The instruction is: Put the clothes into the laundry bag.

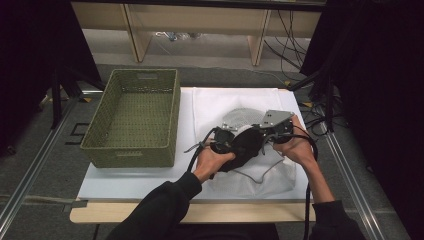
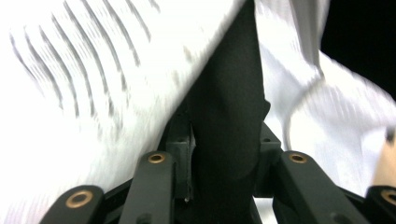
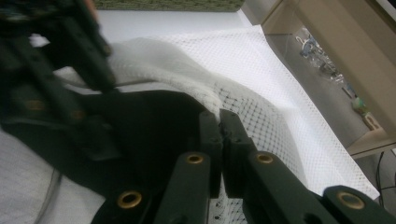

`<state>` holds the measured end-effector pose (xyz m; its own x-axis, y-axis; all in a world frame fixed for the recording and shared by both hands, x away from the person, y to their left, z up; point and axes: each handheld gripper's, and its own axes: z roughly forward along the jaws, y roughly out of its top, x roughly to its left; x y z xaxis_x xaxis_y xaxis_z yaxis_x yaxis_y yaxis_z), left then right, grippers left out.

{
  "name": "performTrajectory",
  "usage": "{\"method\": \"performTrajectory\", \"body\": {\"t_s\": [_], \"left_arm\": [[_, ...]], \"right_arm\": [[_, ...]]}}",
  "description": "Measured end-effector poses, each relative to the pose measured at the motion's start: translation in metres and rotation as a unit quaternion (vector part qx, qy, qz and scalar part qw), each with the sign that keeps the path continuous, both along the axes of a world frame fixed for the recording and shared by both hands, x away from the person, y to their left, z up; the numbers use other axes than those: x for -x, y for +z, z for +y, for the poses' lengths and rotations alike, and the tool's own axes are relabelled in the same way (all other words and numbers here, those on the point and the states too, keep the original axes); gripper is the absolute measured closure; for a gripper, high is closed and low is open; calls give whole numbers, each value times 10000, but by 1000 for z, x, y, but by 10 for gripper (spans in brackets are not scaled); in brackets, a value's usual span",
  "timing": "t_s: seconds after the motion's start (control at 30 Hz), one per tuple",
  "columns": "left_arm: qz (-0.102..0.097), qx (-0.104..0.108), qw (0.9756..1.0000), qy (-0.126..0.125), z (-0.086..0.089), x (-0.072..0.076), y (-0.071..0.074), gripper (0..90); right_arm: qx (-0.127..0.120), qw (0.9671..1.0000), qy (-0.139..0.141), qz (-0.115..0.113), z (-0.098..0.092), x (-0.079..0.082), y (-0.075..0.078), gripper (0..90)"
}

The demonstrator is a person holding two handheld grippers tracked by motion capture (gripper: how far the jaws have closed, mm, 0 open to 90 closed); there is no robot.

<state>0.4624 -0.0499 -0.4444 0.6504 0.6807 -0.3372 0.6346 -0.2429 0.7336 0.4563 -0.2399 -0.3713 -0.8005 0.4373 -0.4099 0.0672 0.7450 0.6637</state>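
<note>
A black cloth [image 1: 244, 150] hangs between my two grippers above a white mesh bag [image 1: 235, 105] that lies on the right half of the table. My left gripper [image 1: 227, 145] is shut on the black cloth [image 2: 226, 107], which fills the gap between its jaws, with white mesh behind it. My right gripper [image 1: 264, 136] is shut on the edge of the mesh bag [image 3: 261, 112], lifting it beside the black cloth [image 3: 144, 126]. The left gripper [image 3: 74, 60] appears blurred at the upper left of the right gripper view.
A green woven basket [image 1: 97, 127] stands at the left of the white tabletop [image 1: 130, 182], and its rim [image 3: 168, 4] shows in the right gripper view. A grey cord [image 1: 257, 175] lies on the bag. Wooden shelving [image 1: 200, 20] and cables stand beyond the table.
</note>
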Motion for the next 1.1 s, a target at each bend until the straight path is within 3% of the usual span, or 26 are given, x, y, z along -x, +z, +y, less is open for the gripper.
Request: {"method": "performTrajectory", "body": {"t_s": [0.07,0.13,0.17,0.27,0.37,0.5,0.6,0.63,0.67,0.77,0.83,0.93,0.97,1.0,1.07,1.1], "left_arm": [[129,25,9999,67,-4,-8,-4,645],[152,-92,9998,44,-5,-9,-8,583],[160,-163,9997,0,-4,-6,-9,538],[113,-81,9998,-142,5,3,-5,408],[152,30,9999,-45,16,10,0,355],[45,-422,9986,-301,26,25,-1,339],[203,-517,9976,-424,21,28,-13,362],[244,-663,9961,-537,19,26,-17,377],[281,-628,9963,-505,16,24,-22,419],[304,-476,9978,-343,9,15,-30,683],[266,-381,9987,-185,5,9,-31,782],[151,-397,9991,43,-1,1,-31,805],[122,-226,9994,250,-4,-2,-33,803],[146,-187,9992,333,-5,-6,-33,798],[180,-375,9990,141,-1,-10,-33,760],[206,-368,9991,98,-1,-9,-32,714]], "right_arm": [[19,10000,4,7,0,0,0,897],[-1,10000,-50,64,-1,1,0,898],[2,10000,-44,53,-1,1,-1,898],[-6,10000,-49,60,-2,0,-2,898],[-21,9999,-77,140,-2,1,-3,897],[15,10000,-7,65,-1,1,-2,897],[4,9999,-37,99,-1,1,-3,898],[21,10000,-43,82,0,1,-3,897],[7,10000,-29,73,0,1,-3,898],[24,10000,-27,66,0,0,-3,897],[16,9999,-22,134,-1,1,-3,897],[4,10000,-6,81,-1,0,-3,897],[8,10000,-23,89,-1,0,-3,898],[25,9999,-16,119,-1,0,-3,898],[34,10000,-40,77,0,1,-3,898],[70,10000,29,45,0,0,-3,898]]}}
